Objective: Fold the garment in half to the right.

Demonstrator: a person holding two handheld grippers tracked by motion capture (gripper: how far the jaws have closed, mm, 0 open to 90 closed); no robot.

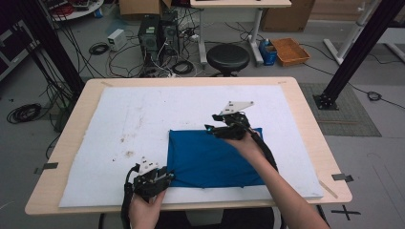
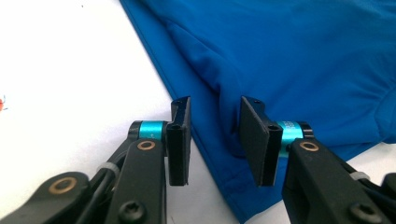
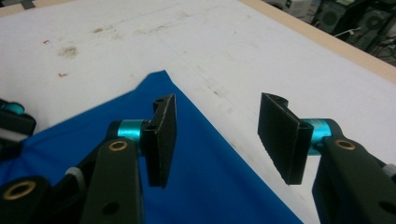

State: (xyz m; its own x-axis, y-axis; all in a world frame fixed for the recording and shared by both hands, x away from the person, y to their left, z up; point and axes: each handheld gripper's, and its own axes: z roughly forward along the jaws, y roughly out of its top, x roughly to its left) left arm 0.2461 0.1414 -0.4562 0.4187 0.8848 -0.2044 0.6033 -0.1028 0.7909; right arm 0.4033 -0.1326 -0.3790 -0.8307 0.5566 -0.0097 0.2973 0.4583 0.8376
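Fingers, left: black pads (image 2: 180,140) of the left gripper (image 1: 165,180) stand parted, with a raised fold at the near-left corner of the blue cloth (image 1: 215,157) between them; no pad is yet seen pressing the fabric.
Fingers, right: pads (image 3: 163,140) of the right gripper (image 1: 215,130) stand wide apart and empty, hanging above the cloth's far edge, whose far-left corner lies ahead of the tips.
Cloth: a folded blue rectangle lying flat on the white mat (image 1: 119,124), spread between the two pairs of fingers; one side edge runs just under the left pads, the far edge passes below the right ones.
Hands: the left hand (image 1: 143,210) comes in low at the near side; the right hand (image 1: 248,143) reaches out over the fabric.
Step in hand: judged to be the taking of two corners on the cloth's left side, ahead of a fold or a lift; the left pair looks nearer to its pinch than the right.
Next move: the left fingers would need to close on the ridge between them; the right fingers would need to drop toward the far-left corner and straddle the edge before closing.
Risk: a pinch that catches the top layer alone could pull the fold apart.
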